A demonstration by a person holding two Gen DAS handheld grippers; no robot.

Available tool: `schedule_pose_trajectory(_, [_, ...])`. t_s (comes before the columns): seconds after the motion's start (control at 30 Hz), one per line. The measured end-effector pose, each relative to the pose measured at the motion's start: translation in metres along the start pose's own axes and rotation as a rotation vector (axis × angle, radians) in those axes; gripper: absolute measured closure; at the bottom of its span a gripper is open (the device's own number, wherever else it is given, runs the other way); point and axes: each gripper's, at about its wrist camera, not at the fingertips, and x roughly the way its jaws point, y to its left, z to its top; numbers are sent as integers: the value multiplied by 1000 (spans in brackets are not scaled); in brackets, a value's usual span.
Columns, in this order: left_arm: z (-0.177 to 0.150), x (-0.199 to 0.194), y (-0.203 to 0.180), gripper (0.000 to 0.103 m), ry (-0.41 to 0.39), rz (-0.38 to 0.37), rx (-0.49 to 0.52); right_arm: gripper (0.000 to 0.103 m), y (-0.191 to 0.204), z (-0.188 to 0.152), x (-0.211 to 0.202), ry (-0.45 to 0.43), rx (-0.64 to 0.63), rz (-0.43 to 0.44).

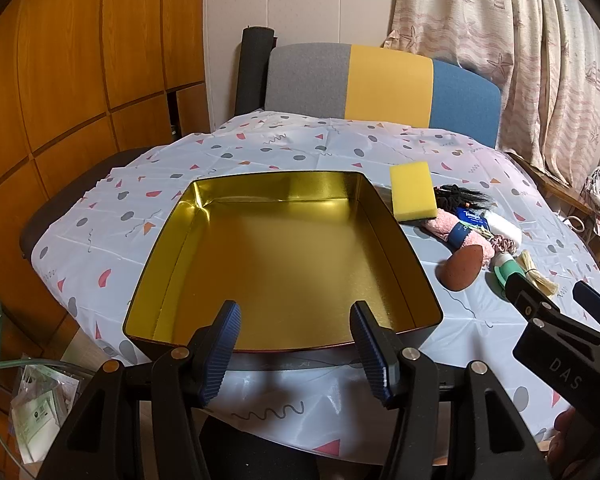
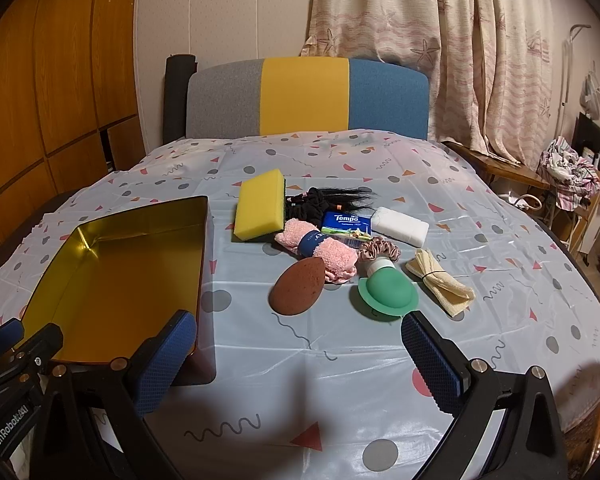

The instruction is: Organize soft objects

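An empty gold-lined tin box (image 1: 204, 216) (image 2: 204, 216) sits on the patterned tablecloth. My left gripper (image 1: 296, 348) is open and empty at the box's near rim. To the box's right lies a pile of soft things: yellow sponge (image 2: 260, 210) (image 1: 414, 192), pink rolled towel (image 2: 320, 252), brown egg-shaped sponge (image 2: 296, 286) (image 1: 462, 268), green silicone puff (image 2: 388, 290), Tempo tissue pack (image 2: 350, 224), white foam block (image 2: 400, 226), pink scrunchie (image 2: 380, 250), black hair ties (image 2: 324, 200) and cream cloth bundle (image 2: 440, 282). My right gripper (image 2: 300, 356) is open and empty, just in front of the pile.
A chair with a grey, yellow and blue back (image 2: 306, 96) stands behind the table. Wooden cabinets (image 1: 80, 60) are at the left, curtains (image 2: 440, 40) at the back right. Clutter and a cloth heap (image 2: 568, 172) stand at the far right.
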Motion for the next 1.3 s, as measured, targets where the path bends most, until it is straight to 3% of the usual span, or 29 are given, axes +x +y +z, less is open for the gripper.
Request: schedule_pose_trajectory(1.3, [0, 3, -4, 45, 13, -9, 10, 0, -3, 0, 1, 11, 9, 9])
